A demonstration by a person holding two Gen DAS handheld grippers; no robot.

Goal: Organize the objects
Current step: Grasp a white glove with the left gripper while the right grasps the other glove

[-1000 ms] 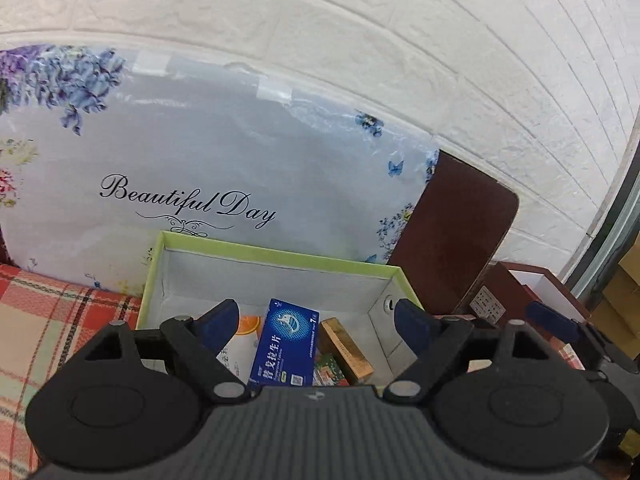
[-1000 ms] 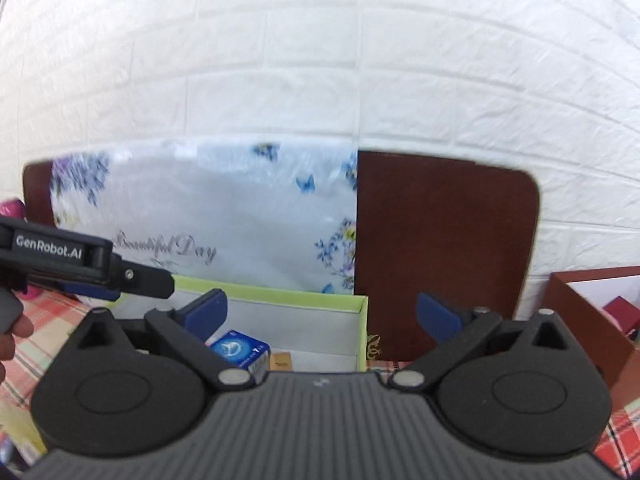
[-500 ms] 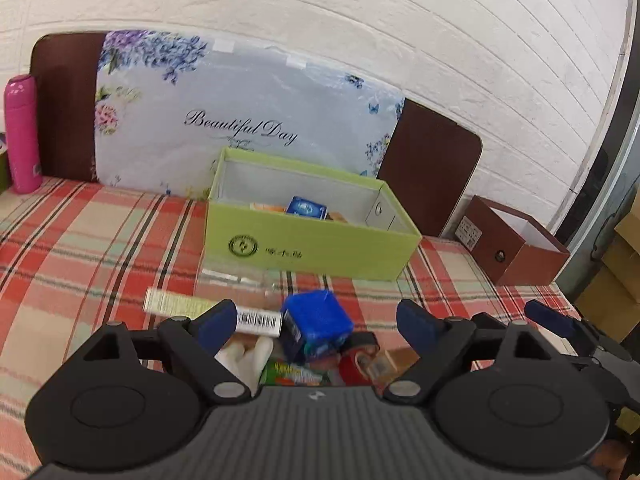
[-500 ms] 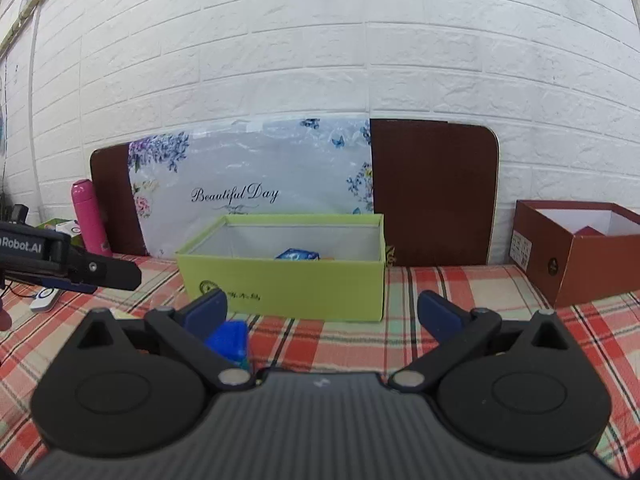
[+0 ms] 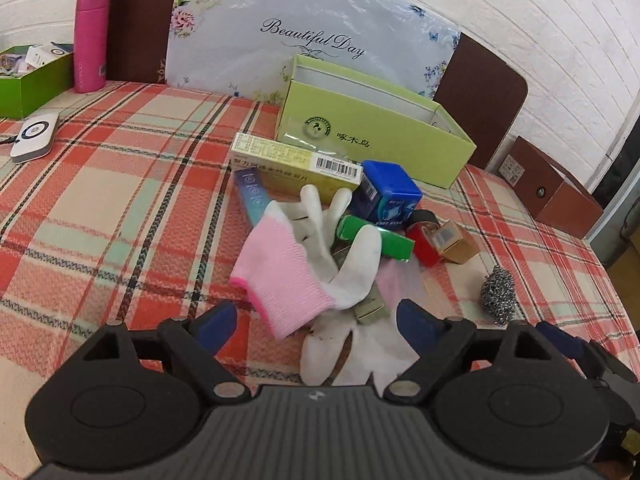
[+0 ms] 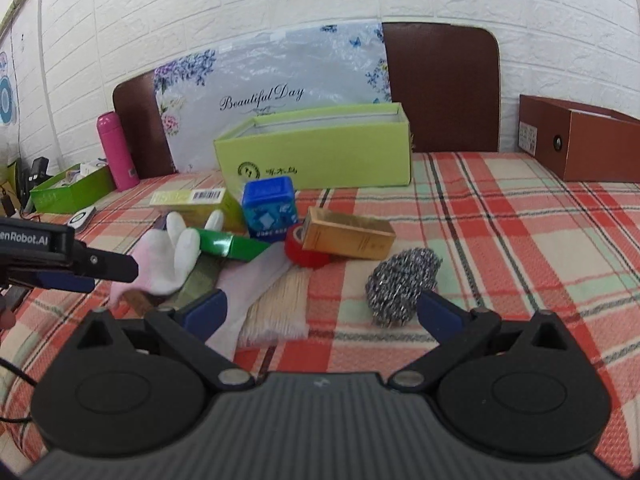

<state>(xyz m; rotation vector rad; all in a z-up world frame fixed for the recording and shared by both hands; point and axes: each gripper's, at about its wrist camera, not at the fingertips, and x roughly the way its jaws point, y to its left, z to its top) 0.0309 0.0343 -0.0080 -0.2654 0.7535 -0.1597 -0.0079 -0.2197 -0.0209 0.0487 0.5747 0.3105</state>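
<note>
A pile of objects lies on the plaid cloth in front of a light green box (image 5: 372, 132) (image 6: 320, 152). It holds a pink-cuffed white glove (image 5: 296, 264) (image 6: 168, 260), a yellow-green carton (image 5: 292, 160), a blue cube box (image 5: 386, 192) (image 6: 268, 208), a green box (image 5: 384, 240), red tape (image 6: 304, 252), a gold box (image 6: 348, 238), a steel scourer (image 5: 496, 292) (image 6: 400, 280) and a bundle of sticks (image 6: 280, 304). My left gripper (image 5: 316, 326) is open just before the glove. My right gripper (image 6: 320, 312) is open, with the scourer by its right finger.
A pink bottle (image 5: 91, 36) and a darker green tray (image 5: 28, 80) stand at the far left, with a white device (image 5: 34, 136) nearby. A brown box (image 6: 580, 140) stands at the right. A floral board (image 5: 312, 32) leans on the brick wall.
Both grippers have pulled back and down from over the light green box to the pile on the cloth. Both stay open and empty.
</note>
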